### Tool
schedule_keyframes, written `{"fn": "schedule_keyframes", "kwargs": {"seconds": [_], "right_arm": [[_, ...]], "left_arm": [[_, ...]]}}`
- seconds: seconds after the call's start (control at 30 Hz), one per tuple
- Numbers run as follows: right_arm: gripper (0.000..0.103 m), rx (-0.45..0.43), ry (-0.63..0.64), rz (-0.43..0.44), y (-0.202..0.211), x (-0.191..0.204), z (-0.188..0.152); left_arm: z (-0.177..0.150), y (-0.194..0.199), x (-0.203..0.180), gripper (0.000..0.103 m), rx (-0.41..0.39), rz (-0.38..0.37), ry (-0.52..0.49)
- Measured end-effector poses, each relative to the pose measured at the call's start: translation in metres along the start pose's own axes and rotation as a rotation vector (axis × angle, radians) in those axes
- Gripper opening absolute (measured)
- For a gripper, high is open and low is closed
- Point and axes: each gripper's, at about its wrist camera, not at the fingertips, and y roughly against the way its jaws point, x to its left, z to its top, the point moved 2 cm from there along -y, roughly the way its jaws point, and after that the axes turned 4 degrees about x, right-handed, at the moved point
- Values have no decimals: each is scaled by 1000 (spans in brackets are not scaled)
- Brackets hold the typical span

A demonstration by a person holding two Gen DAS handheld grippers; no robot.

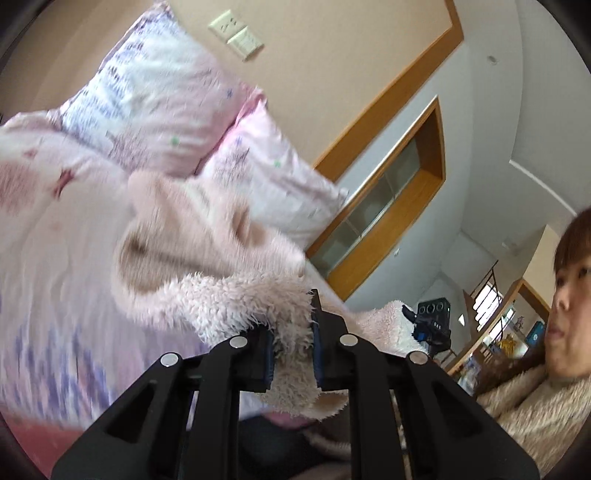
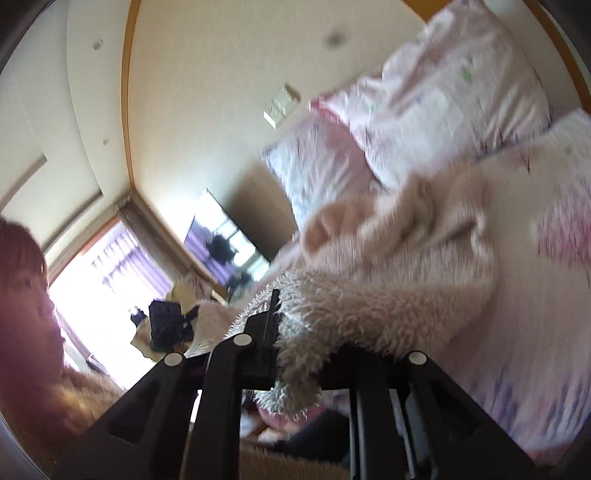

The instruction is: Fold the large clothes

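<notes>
Nearest the left wrist camera, the black left hand-held gripper (image 1: 291,341) has its two blue-padded fingers drawn narrow and clamped on a tuft at the edge of a large, pale pink, shaggy fleece garment (image 1: 207,254). In the right wrist view, the black right hand-held gripper (image 2: 295,343) is likewise pinched tight on another part of the same fluffy fleece edge (image 2: 369,295), though the pile hides its right finger. Between the two grips the garment is raised off the bed; its far end trails down in blurred folds onto a pale pink bedspread printed with stars and lilac marks (image 1: 62,280). Beyond it, two pink patterned pillows (image 1: 155,96) lean against a beige wall that carries a cream switch plate (image 1: 236,35). A person in a beige fleecy top (image 1: 539,402) stands close at the edge of both views. The step in hand looks like the opening one: lifting the garment by one edge so it hangs free. The fold itself has not begun. The next move likely calls for keeping both pinches firm, drawing the two held points apart until the edge is taut, then laying the fleece flat on the bed. The thick pile could slip from a shallow grip.
</notes>
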Motion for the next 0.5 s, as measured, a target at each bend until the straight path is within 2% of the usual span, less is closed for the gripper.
{"fn": "schedule_keyframes", "kwargs": {"seconds": [0.3,0.5], "right_arm": [[15,-149,1,-84,-36,-10,88],[15,-174,-64,-166,-84,-50,134]], "left_arm": [[88,-38,28,15,-90,20,49],[140,-87,59,15,-71,55,78]]}}
